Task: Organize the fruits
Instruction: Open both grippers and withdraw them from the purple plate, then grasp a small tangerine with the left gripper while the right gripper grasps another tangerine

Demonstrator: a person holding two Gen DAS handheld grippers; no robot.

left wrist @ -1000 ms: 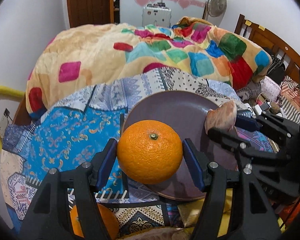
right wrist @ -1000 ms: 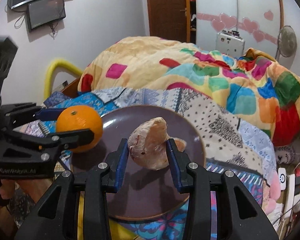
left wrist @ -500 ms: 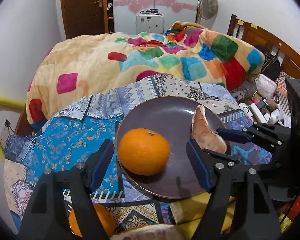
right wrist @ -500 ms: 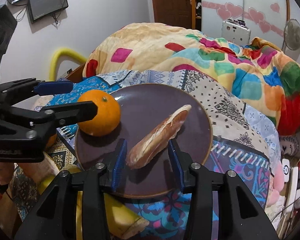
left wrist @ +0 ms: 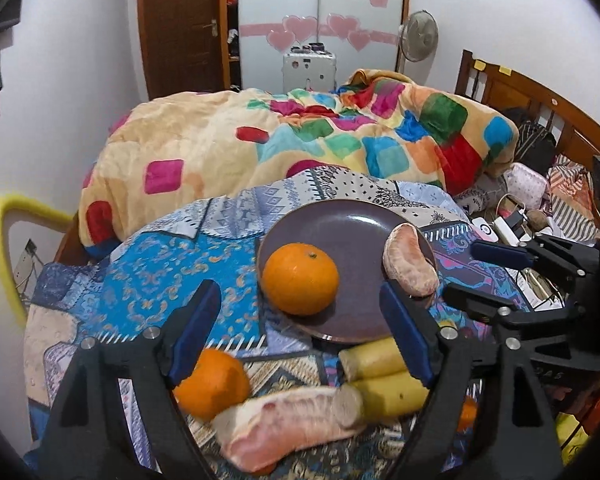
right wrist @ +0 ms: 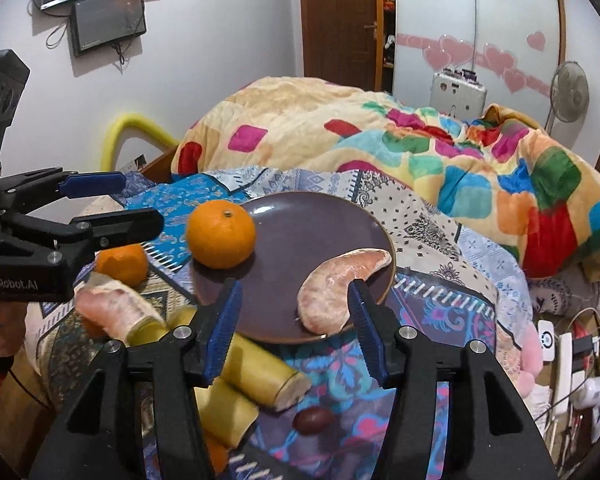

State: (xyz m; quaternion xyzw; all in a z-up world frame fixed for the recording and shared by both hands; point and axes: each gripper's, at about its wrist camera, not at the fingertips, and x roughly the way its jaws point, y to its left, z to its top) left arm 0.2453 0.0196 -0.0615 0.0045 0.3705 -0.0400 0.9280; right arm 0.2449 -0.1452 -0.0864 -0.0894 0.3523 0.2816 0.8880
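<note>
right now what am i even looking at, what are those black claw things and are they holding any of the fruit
There is no robot here. A person holds a pair of black tongs with blue pads in each hand, and a camera on each looks forward along its fingers. One picture comes from the left tongs, the other from the right tongs; each can also see the other pair off to its side.

Both are open and hold nothing. On the patterned bedspread sits a purple plate with an orange and a peeled pomelo wedge on it. Nearer the cameras, off the plate, lie a second orange, another wedge and yellow banana pieces. A colourful blanket is heaped behind.
</note>
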